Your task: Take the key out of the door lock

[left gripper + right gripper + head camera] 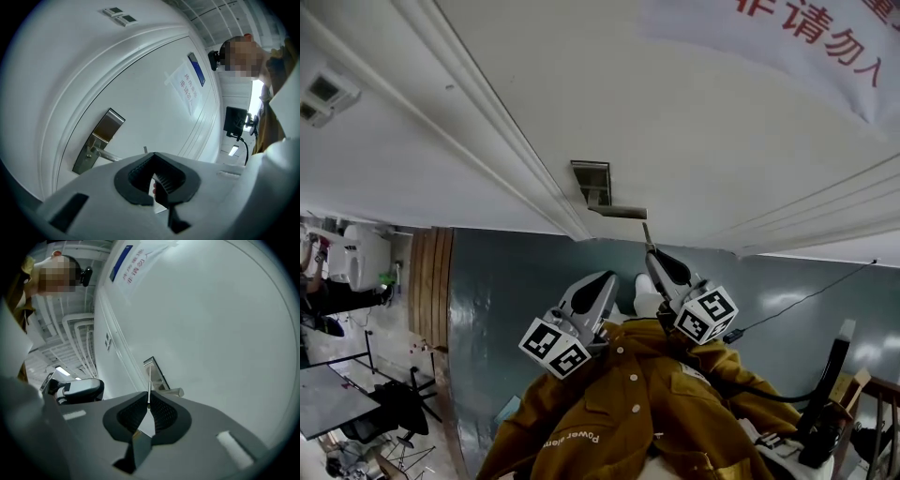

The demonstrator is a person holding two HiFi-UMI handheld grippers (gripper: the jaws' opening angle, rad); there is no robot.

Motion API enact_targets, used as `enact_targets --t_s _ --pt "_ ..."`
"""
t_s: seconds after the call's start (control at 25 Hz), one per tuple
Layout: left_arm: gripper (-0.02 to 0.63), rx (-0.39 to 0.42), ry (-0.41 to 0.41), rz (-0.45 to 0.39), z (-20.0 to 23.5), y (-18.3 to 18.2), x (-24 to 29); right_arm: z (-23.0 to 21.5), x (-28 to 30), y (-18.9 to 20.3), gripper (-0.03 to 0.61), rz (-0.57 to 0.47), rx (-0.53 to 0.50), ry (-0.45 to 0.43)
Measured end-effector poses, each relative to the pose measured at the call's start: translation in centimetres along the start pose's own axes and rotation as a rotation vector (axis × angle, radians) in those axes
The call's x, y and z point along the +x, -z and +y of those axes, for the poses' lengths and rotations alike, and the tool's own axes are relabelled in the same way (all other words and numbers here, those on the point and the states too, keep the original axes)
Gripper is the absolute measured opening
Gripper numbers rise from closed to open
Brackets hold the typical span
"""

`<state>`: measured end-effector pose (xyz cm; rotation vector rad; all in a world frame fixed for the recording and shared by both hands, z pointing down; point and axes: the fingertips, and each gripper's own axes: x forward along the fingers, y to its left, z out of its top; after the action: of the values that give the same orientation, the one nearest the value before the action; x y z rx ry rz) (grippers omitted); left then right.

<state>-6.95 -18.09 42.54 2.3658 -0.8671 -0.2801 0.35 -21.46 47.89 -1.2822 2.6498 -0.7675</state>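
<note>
Key (149, 387) sits clamped in the right tongs (148, 405), its thin blade pointing up toward the lock plate (157, 373) on the white door (225, 333). From the head view its tip lies just beside the handle (619, 211), apart from the plate. The left tongs (154, 157) are closed on nothing, near the right ones.

I wear a mustard-yellow jacket (675, 422) with snap buttons (635, 410) and white lettering (572, 439). My left gripper (607, 279) and right gripper (654, 258) are pale grey, with dark ribbed pads (168, 179) and black-and-white marker cubes (555, 349).
</note>
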Motion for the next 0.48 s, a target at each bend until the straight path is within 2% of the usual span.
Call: enact_targets --t_s 0.16,0.48 --pt "0.002 0.004 0.013 0.012 -0.4 0.2 0.7 0.4 -0.2 -1.2 0.028 0.005 -0.093 0.017" --pt "0.002 0.007 0.017 0.009 -0.6 0.0 1.1 0.7 -0.2 -2.0 0.028 -0.011 -0.099 -0.008"
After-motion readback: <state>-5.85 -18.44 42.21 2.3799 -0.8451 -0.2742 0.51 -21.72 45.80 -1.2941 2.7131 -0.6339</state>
